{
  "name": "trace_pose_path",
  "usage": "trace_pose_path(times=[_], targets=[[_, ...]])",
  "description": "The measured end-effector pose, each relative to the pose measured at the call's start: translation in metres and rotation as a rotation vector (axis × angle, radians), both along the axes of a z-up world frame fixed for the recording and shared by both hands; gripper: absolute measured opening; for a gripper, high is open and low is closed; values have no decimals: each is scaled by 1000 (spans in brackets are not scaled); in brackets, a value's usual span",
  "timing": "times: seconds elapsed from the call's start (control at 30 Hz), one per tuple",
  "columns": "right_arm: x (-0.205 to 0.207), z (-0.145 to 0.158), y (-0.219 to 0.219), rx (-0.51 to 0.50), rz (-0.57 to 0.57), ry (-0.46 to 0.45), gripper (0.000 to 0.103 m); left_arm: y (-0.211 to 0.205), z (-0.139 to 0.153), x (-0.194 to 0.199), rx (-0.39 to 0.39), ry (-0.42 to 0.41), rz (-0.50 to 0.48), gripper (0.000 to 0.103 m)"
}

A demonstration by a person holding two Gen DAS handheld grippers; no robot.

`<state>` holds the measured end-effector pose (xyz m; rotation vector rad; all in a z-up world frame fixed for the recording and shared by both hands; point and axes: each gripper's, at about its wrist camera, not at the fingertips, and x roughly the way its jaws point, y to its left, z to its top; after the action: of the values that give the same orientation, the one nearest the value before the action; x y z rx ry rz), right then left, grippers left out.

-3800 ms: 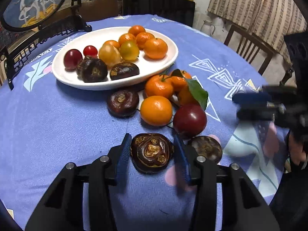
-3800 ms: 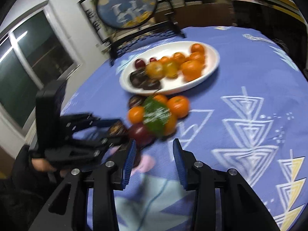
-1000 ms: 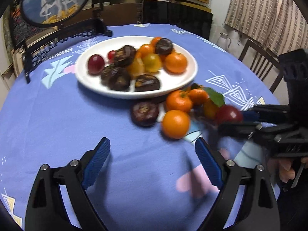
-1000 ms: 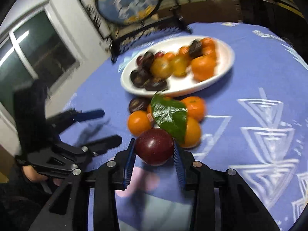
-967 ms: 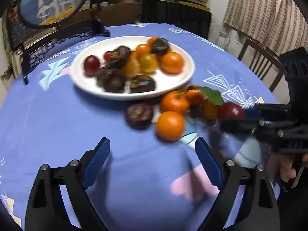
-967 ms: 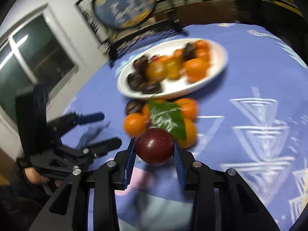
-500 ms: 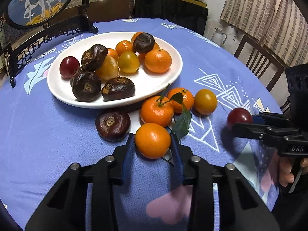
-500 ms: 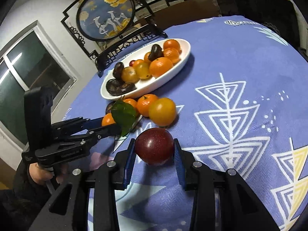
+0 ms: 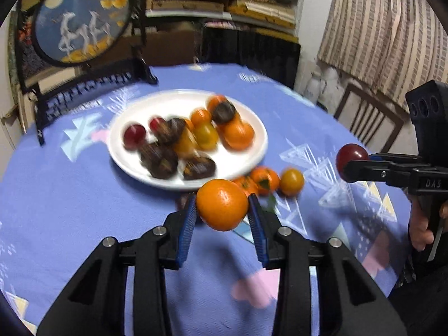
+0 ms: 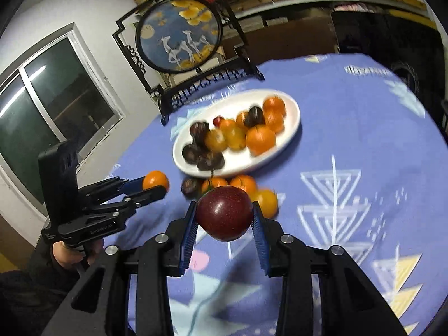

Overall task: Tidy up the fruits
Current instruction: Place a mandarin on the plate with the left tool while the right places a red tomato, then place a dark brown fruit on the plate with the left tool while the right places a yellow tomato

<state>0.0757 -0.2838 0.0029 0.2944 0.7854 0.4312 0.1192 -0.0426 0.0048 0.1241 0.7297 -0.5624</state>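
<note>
An orange (image 9: 222,204) is clamped in the left gripper (image 9: 222,218) and a dark red fruit (image 10: 223,212) in the right gripper (image 10: 224,221) — both are held clear above the tablecloth (image 9: 70,210), presumably for transfer to the white plate (image 9: 252,128).

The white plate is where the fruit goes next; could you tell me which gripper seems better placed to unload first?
Probably left: its gripper holds the orange just short of the plate's near rim.

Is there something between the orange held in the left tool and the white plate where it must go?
Nothing blocks the air path from the orange to the white plate. Loose fruits lie on the cloth below, and the plate's bare part is its near right side.
</note>
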Motion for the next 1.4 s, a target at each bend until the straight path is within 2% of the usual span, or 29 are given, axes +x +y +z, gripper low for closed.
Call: trace_pose_path(times=[0.2, 0.37, 0.43, 0.5, 0.53, 0.63, 0.73, 0.8, 0.83, 0.93, 1.03, 1.17, 1.23, 1.27, 1.3, 1.4], targets=[[64, 31, 1, -14, -9, 6, 38, 8, 27, 55, -9, -26, 41, 36], [134, 24, 23, -2, -7, 48, 38, -3, 22, 121, -27, 26, 63, 36], [156, 16, 36, -13, -1, 56, 40, -6, 16, 139, -22, 42, 86, 44], [173, 9, 45, -33, -20, 56, 41, -6, 12, 149, -24, 54, 108, 60], [176, 7, 46, -36, -28, 58, 43, -4, 12, 150, -30, 52, 114, 61], [170, 7, 45, -41, -42, 37, 44, 2, 15, 137, -33, 33, 103, 63], [147, 13, 37, -54, -59, 1, 44, 4, 15, 111, -7, 7, 75, 69], [124, 15, 25, -47, -66, -21, 46, 3, 9, 88, 38, 1, 28, 69], [115, 14, 21, -51, -73, -31, 52, 2, 4, 78, 58, 6, 8, 69], [82, 5, 6, -61, -104, -48, 56, -5, -20, 55, 133, 46, -37, 69], [59, -8, -4, -67, -125, -27, 56, -13, -43, 49, 196, 84, -32, 69], [41, -20, -11, -62, -140, -3, 56, -19, -56, 60, 208, 101, -1, 68], [35, -24, -14, -73, -153, 2, 56, -21, -65, 66, 207, 132, -8, 60], [33, -26, -16, -76, -157, 8, 56, -22, -64, 64, 200, 114, -9, 53], [32, -27, -17, -79, -160, 13, 56, -23, -64, 63, 193, 117, -26, 40], [33, -36, -16, -107, -152, 45, 56, -23, -60, 54, 171, 88, -44, 40]])
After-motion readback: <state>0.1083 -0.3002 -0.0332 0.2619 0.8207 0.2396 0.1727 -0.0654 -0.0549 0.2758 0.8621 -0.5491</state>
